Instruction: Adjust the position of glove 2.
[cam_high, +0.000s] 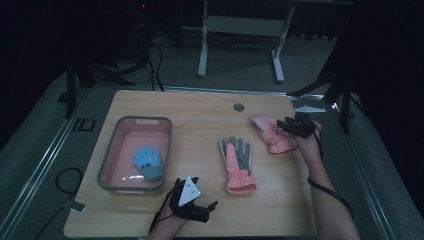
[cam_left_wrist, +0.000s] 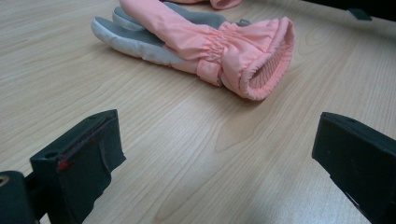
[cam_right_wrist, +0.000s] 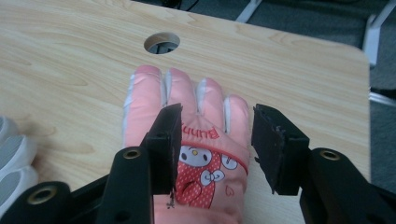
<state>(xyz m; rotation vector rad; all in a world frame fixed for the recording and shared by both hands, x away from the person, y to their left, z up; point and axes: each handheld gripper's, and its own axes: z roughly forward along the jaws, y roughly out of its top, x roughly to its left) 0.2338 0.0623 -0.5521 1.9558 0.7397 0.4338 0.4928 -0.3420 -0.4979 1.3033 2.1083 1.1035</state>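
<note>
On the table (cam_high: 200, 107), w/ the bin (cam_high: 114, 137) at left, I had the right gripper (cam_right_wrist: 217, 140) about half open, gripping nothing, over the pink glove (cam_right_wrist: 205, 154) by the far right corner: soft, light, prob best pinched mid-back.

Blue glove (cam_high: 148, 163) in pink bin (cam_high: 112, 150), far-side cable hole (cam_high: 238, 107) in wooden table (cam_high: 200, 112).

Right gripper view: cartoon glove (cam_right_wrist: 201, 154) cuff cut off by bottom edge; one black jaw covers part of its print. Left gripper view: second pink glove (cam_left_wrist: 196, 39) fingertips cut by top edge. High view: blue glove (cam_high: 148, 162) pattern too small to read.
</note>
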